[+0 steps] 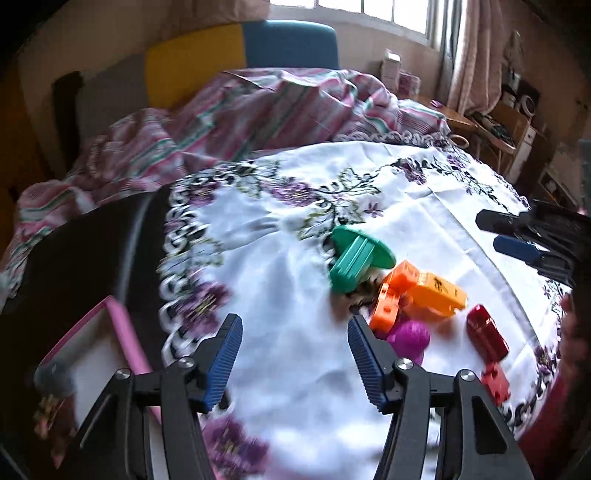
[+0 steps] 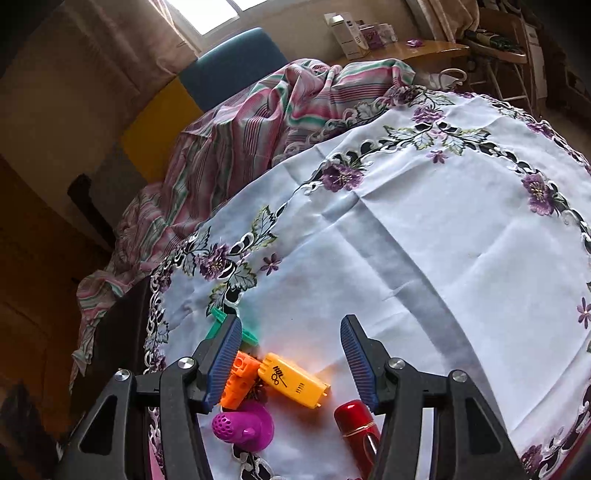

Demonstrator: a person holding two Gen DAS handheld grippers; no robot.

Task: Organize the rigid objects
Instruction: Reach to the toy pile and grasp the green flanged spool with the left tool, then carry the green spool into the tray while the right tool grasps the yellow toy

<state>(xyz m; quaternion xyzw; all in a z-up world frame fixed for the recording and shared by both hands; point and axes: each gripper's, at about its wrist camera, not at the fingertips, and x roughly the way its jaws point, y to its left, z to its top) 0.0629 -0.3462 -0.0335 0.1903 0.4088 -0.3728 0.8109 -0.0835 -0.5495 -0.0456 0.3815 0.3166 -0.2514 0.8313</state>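
No legible text is seen. A black printed mark w/ a gear-like symbol is carried on the yellow block [image 2: 293,380], chars too small to be read. Boxes [image 2: 347,33] by the window: print unreadable.

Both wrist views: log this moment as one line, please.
left gripper: jaws open, empty | right gripper: jaws open, empty, above yellow block | toys untouched on tablecloth | pink tray at left
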